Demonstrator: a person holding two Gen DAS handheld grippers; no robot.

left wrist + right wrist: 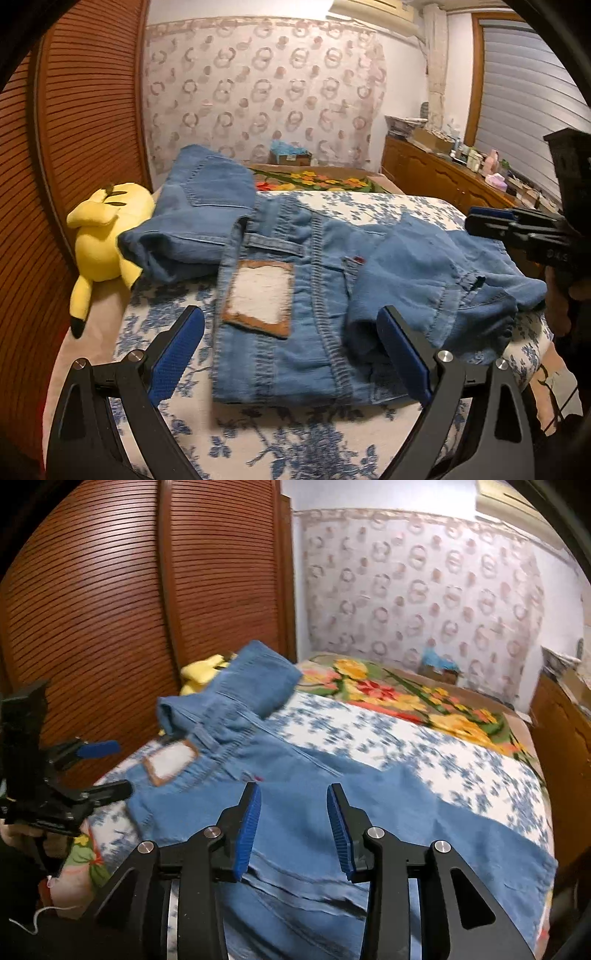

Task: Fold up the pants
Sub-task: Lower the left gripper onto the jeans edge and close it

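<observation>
Blue denim pants (295, 295) lie on the bed, waistband with a brown-edged white patch (258, 295) toward my left gripper; the legs are bunched over the right side. In the right wrist view the pants (332, 812) spread under the gripper. My left gripper (291, 328) is open wide and empty just above the waistband. My right gripper (293, 805) is open and empty above the leg fabric; it also shows in the left wrist view (517, 232). The left gripper shows in the right wrist view (107, 768), open.
A second folded pair of jeans (195, 206) lies at the far left of the bed beside a yellow plush toy (99, 236). The blue-flowered bedsheet (295, 443) covers the bed, with a flowered blanket (424, 698) beyond. A wooden slatted wardrobe (129, 609) is left, a cluttered cabinet (461, 173) right.
</observation>
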